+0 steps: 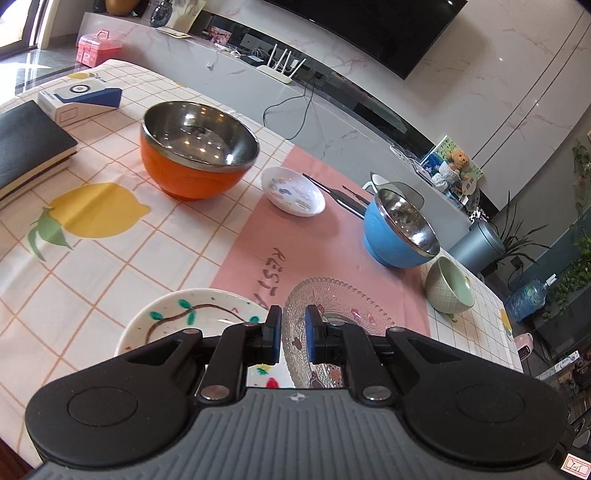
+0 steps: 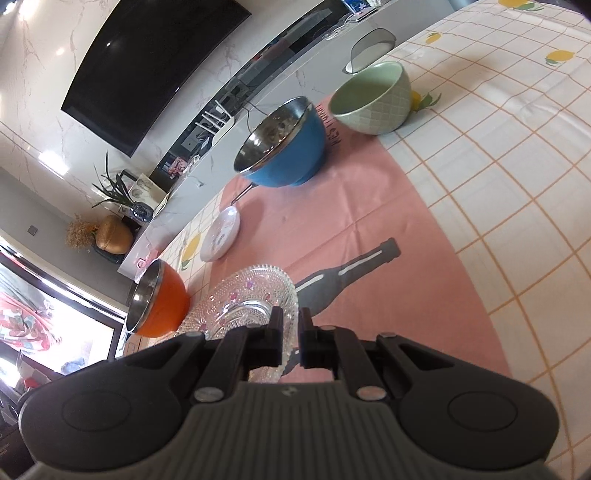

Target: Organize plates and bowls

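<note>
Beyond glass plate (image 2: 251,295): blue bowl (image 2: 284,144), orange bowl (image 2: 162,306), saucer (image 2: 221,236).

I see the surface (image 1: 110,266) under a lemon-print cloth (image 1: 92,214); on it lie a pink mat (image 1: 332,251), orange bowl (image 1: 199,155), green bowl (image 1: 448,286), notebook (image 1: 29,147) and box (image 1: 79,98).

Lemon-print checked tablecloth (image 1: 110,258), pink mat (image 1: 332,243), black notebook (image 1: 29,147), white router (image 1: 280,66), wall television (image 1: 369,29)

Each gripper, the left gripper (image 1: 293,334) and the right gripper (image 2: 291,338), has a ribbed grey body, round black sides, black arms and shiny silver screws. The left pads (image 1: 309,332) are blue.
</note>
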{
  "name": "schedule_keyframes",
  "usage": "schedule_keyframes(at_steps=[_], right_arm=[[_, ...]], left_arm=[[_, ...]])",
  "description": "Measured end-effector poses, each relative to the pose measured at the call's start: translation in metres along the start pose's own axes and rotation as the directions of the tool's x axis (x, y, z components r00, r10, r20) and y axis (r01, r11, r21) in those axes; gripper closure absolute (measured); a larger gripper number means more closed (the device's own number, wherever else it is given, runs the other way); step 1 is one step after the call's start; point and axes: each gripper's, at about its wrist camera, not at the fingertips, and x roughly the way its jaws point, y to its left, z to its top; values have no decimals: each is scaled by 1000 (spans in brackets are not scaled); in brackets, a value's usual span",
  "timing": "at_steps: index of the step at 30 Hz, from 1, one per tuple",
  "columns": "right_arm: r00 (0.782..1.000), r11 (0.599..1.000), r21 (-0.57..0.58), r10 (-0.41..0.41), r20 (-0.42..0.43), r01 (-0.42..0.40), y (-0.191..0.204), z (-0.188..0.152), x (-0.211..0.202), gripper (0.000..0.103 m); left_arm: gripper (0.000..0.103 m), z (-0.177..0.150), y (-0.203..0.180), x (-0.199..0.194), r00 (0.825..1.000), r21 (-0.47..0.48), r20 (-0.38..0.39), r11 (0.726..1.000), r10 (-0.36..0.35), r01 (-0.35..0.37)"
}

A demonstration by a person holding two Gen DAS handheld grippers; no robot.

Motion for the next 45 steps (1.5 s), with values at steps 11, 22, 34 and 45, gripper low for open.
schedule_keyframes(at_steps=[11,22,34,45], right_arm=[[993,991,-121,37,-113,-51,50,-44,24,97],[991,980,-197,-10,-133,-17,58,-57,35,97],[993,967,-254,-34,-114,4,58,-60,39,97],[996,946,-324,-51,-76,23,65,-68,36,96]], left_arm=[[89,-4,66,-34,996,-95,32,992,83,-79],[89,-16,81,-26,995,-94,8,991,96,-95],[89,-22,73,-21,990,-25,27,990,140,-139],[88,-32,62,-19,975,68,82,975,205,-211]])
